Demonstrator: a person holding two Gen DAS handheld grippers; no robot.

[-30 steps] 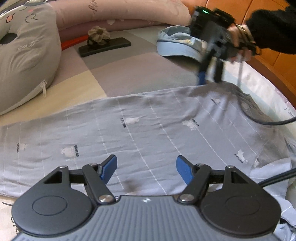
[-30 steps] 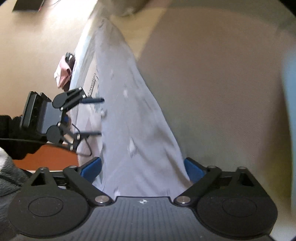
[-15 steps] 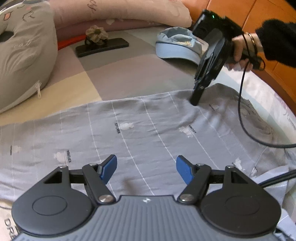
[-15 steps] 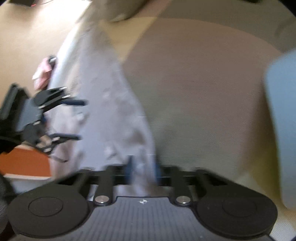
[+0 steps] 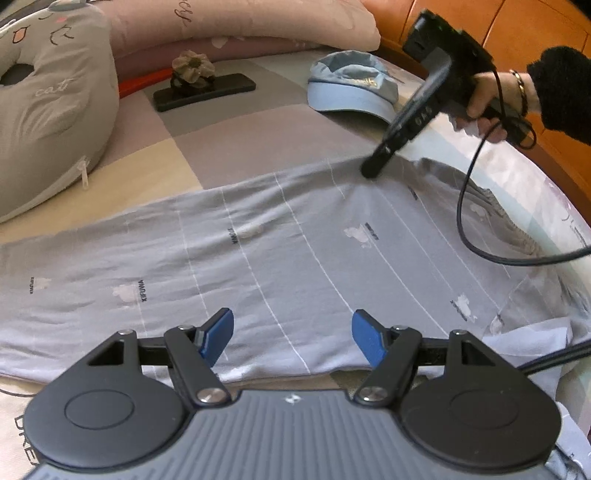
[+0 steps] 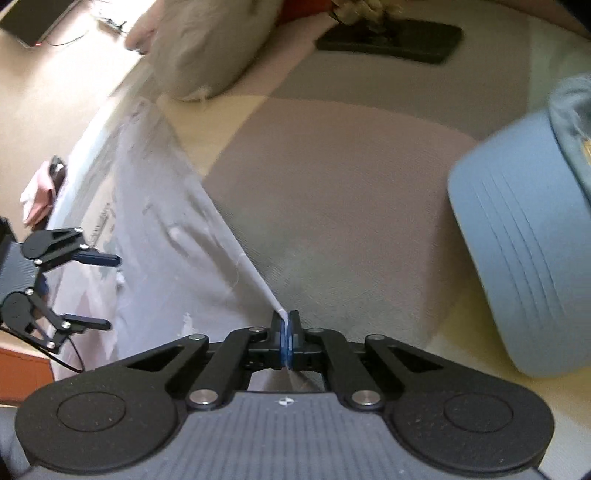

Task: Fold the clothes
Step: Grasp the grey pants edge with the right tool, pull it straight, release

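Soft grey striped garment [image 5: 295, 236], edge pinched by right gripper [image 6: 285, 334]; left gripper [image 5: 291, 334] spread.

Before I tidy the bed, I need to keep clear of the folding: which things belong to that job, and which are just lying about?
Part of the job:
- grey garment
- right tongs, shut on the garment's edge
- left tongs, open above the garment

Just lying about:
- blue cap
- grey pillow
- pink pillow
- black phone with a flower piece on it

Grey white-striped garment [image 5: 295, 251]; light-blue cap [image 5: 351, 88].
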